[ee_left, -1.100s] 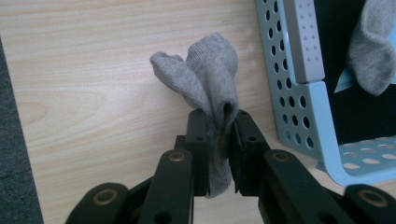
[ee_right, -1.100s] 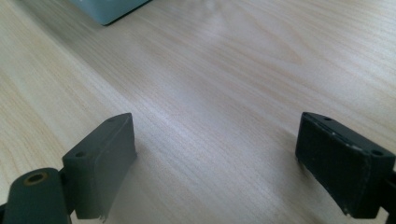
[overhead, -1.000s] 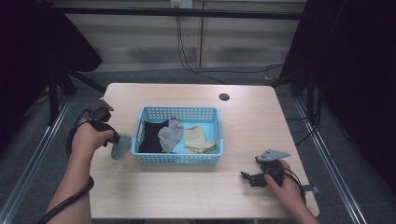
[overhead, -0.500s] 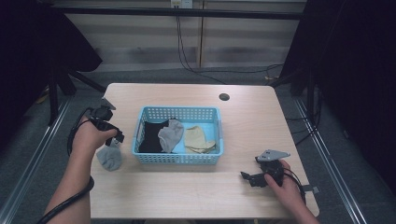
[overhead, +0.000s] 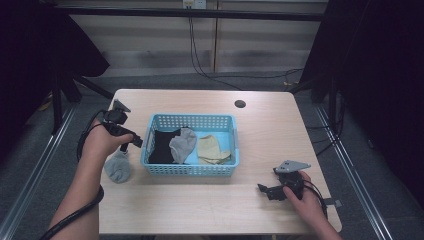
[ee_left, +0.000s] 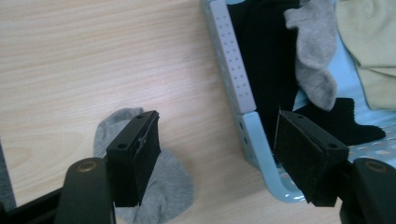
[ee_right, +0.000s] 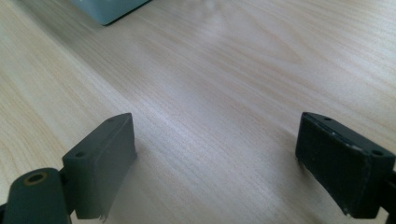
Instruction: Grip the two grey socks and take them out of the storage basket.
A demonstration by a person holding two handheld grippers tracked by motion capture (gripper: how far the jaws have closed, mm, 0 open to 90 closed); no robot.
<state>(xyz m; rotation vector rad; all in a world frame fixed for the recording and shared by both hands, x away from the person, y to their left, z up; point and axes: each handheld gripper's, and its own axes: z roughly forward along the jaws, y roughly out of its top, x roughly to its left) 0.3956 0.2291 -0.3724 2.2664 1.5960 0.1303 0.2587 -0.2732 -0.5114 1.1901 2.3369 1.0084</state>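
Note:
A grey sock [overhead: 118, 168] lies crumpled on the table just left of the light-blue basket [overhead: 149, 129]. My left gripper [overhead: 131, 142] hovers open above and beyond it, beside the basket's left wall. In the left gripper view the grey sock [ee_left: 161, 184] sits under the left jaw and the basket's corner [ee_left: 252, 133] lies between the jaws of that gripper [ee_left: 217, 135]. Inside the basket are a black sock [overhead: 160, 145], a second grey sock [overhead: 182, 144] and beige socks [overhead: 211, 149]. My right gripper [overhead: 266, 190] rests open low over bare wood at the front right, with nothing between its jaws [ee_right: 217, 135].
A dark round hole [overhead: 240, 104] marks the table's far right. The table's left edge is close to the dropped sock. A basket corner [ee_right: 109, 10] lies ahead of the right gripper. Bare wood stretches in front of the basket and to its right.
The left gripper held the grey sock a second ago, let it go onto the table left of the basket, then rose back toward the basket's left wall. The right gripper stayed still.

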